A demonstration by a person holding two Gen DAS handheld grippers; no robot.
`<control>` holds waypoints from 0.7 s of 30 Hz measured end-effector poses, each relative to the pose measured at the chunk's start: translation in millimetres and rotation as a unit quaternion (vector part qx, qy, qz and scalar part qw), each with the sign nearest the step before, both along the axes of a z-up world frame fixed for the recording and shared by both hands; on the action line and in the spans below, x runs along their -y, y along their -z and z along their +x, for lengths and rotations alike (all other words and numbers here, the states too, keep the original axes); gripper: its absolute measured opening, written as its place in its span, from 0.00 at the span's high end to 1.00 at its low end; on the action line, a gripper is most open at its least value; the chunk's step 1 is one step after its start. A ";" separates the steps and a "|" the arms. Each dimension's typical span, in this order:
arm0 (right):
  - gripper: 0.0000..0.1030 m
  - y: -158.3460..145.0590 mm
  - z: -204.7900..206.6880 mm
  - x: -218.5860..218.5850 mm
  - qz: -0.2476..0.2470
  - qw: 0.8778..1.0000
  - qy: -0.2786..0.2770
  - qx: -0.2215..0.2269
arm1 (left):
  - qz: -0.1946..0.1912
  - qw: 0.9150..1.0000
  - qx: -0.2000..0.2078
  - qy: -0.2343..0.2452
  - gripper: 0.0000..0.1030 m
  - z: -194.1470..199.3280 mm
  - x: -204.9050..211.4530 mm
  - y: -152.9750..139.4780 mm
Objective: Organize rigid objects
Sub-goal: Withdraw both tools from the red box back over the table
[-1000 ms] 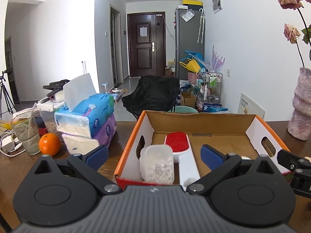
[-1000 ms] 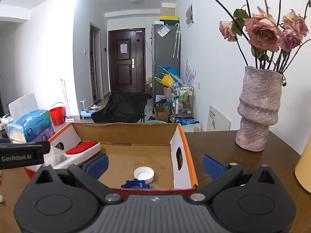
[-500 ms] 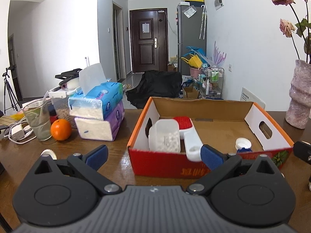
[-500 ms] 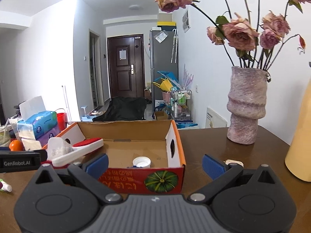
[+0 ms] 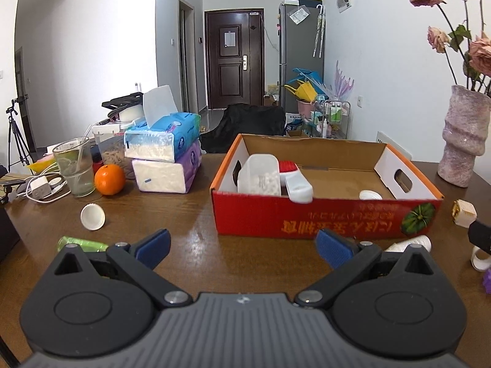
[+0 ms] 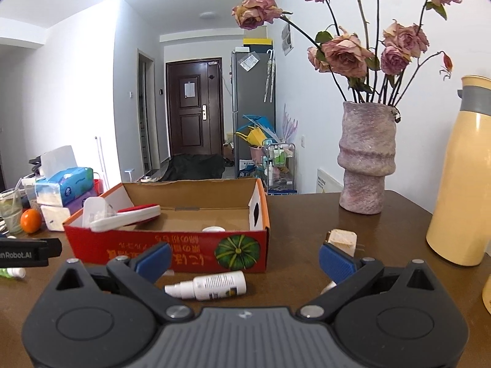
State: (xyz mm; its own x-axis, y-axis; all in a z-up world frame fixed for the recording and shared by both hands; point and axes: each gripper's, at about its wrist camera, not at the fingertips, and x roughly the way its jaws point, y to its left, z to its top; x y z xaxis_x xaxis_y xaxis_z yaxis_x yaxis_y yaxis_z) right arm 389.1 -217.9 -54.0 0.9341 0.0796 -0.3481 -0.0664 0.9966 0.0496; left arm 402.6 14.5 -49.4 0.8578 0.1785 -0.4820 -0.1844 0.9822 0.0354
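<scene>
A red cardboard box sits on the brown table, holding a clear plastic container, a red-and-white brush and a white lid. My left gripper hangs open in front of the box, empty. A white cap and a green tube lie to its left. My right gripper is open too, just behind a white spray bottle lying on the table. A beige wooden block rests right of the box.
Stacked tissue packs, an orange, a glass with a straw and a charger with cables crowd the far left. A pink vase of dried roses and a yellow flask stand at right.
Both grippers have pulled back from over the box toward the table's near side. The cap, tube, spray bottle and block have come into view. Both stay open.
</scene>
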 end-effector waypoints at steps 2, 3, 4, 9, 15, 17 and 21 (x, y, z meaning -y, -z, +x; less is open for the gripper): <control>0.00 2.1 -8.2 1.9 -0.002 1.000 -0.002 -0.002 | -0.001 1.000 -0.002 0.003 0.00 -8.1 2.5 0.2; 0.00 3.2 -12.1 2.0 -0.003 1.000 -0.003 -0.004 | 0.000 1.000 -0.003 0.004 0.00 -11.8 4.0 0.4; 0.00 4.4 -16.9 2.7 -0.005 1.000 -0.004 -0.005 | 0.001 1.000 -0.004 0.006 0.00 -16.7 6.4 0.4; 0.00 6.2 -40.0 5.7 -0.009 1.000 -0.007 -0.006 | 0.001 1.000 -0.002 0.021 0.00 -40.0 16.3 -1.7; 0.00 7.8 -64.6 12.4 -0.011 1.000 -0.006 -0.010 | -0.001 0.999 0.000 0.034 0.00 -68.4 28.0 -2.8; 0.00 10.2 -72.1 14.0 -0.012 1.000 -0.006 -0.016 | -0.003 0.999 -0.004 0.033 0.00 -75.7 30.1 -1.5; 0.00 14.3 -85.5 18.1 -0.016 1.000 -0.008 -0.023 | -0.004 0.999 -0.013 0.032 0.00 -89.3 33.0 0.4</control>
